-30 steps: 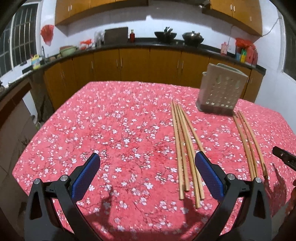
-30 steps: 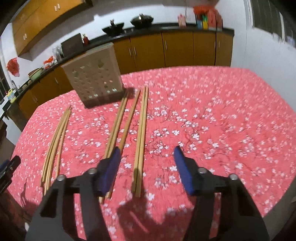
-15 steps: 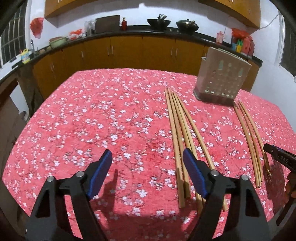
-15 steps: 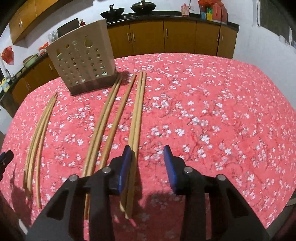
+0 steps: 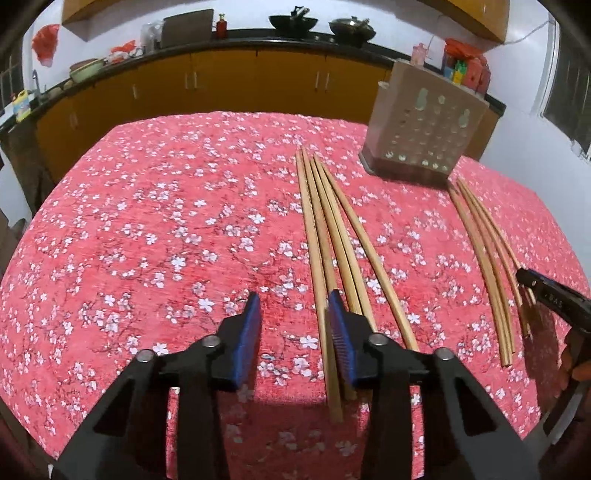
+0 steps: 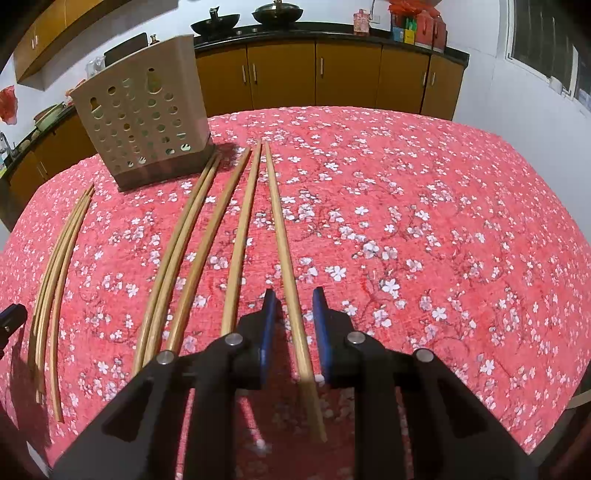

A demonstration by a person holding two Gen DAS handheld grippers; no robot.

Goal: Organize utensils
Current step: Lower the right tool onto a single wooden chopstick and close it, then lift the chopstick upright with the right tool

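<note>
Chopstick (image 6: 284,254) between right tongs (image 6: 293,314) pads, gaps either side, left tongs (image 5: 293,321) part-open, empty, above desk (image 5: 147,229).

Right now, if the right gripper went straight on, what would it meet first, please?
The chopstick between the right gripper's jaws runs along that line; beyond it, only tablecloth, though depth is uncertain.

A home kitchen.
Orange-brown cabinets (image 6: 347,70) stand under a dark countertop (image 5: 236,35) with two woks (image 5: 293,23); a table with a red flowered cloth (image 5: 147,229) carries a perforated utensil holder (image 6: 144,110).
</note>
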